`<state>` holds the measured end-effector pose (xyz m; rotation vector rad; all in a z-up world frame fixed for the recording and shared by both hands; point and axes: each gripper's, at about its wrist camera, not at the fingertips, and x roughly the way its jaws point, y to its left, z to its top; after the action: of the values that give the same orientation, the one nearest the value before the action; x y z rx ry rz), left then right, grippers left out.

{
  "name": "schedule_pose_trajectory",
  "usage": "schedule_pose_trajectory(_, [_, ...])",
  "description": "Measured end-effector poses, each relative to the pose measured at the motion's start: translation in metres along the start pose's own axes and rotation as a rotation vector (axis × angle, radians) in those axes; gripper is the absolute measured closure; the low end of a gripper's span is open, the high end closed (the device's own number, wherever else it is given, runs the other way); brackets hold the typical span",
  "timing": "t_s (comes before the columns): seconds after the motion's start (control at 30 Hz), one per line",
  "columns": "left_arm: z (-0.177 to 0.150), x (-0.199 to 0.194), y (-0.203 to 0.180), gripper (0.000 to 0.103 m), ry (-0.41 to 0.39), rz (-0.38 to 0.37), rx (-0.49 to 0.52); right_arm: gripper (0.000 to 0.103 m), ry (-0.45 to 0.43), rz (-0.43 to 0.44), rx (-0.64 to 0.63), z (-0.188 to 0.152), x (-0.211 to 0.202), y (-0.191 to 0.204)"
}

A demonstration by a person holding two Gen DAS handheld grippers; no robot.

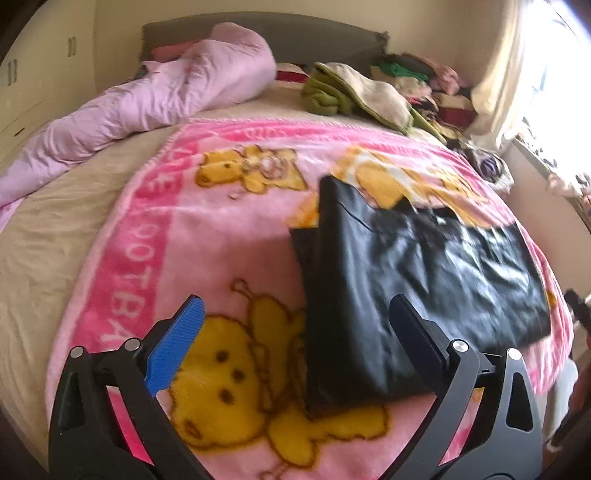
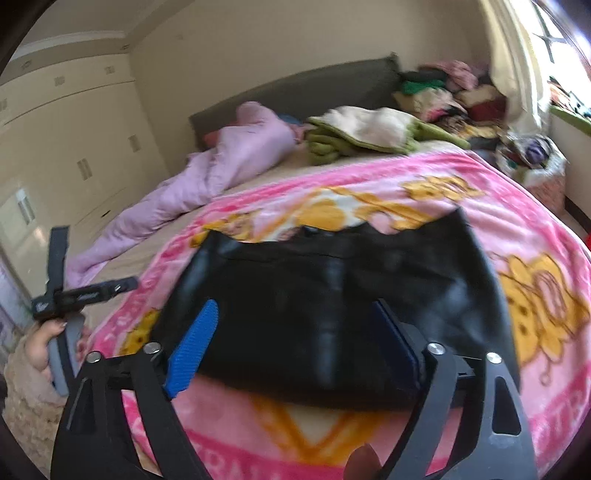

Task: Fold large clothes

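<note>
A shiny black garment [image 1: 406, 280] lies folded flat on a pink cartoon blanket [image 1: 221, 229] on the bed. My left gripper [image 1: 295, 314] is open and empty, hovering above the blanket at the garment's left edge. In the right wrist view the same black garment [image 2: 332, 295] lies straight ahead on the blanket [image 2: 517, 229]. My right gripper [image 2: 295, 325] is open and empty above the garment's near edge. The left gripper [image 2: 74, 291] shows at the far left of that view, held in a hand.
A crumpled lilac duvet [image 1: 147, 107] lies at the bed's far left. A green and cream blanket [image 1: 354, 92] and a pile of mixed clothes [image 1: 424, 81] lie near the dark headboard [image 1: 266, 33]. A curtain and bright window [image 1: 535, 74] are at the right. Wardrobes [image 2: 66, 129] line the left wall.
</note>
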<state>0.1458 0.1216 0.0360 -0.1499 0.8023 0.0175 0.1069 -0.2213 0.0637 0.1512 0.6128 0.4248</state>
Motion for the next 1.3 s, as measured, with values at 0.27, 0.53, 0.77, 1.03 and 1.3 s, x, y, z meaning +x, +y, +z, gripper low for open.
schedule_pose_trajectory(0.27, [0.021,0.000,0.024,0.009,-0.016,0.024,-0.075,0.015,0.024,0.100,-0.086,0.000,0.024,0.053])
schedule_pose_trajectory(0.53, [0.040,0.011,0.023,0.009,-0.016,0.017,-0.096,0.015,0.066,0.122,-0.113,-0.007,0.050,0.078])
schedule_pose_trajectory(0.77, [0.058,0.027,-0.003,0.009,-0.011,-0.018,-0.047,0.015,0.095,0.081,-0.114,-0.020,0.071,0.077])
schedule_pose_trajectory(1.03, [0.060,0.072,-0.032,0.009,0.059,-0.033,0.002,0.048,0.142,0.059,-0.140,-0.033,0.093,0.076])
schedule_pose_trajectory(1.3, [0.052,0.102,-0.041,0.009,0.099,0.040,0.064,0.053,0.222,0.074,-0.146,-0.043,0.120,0.074])
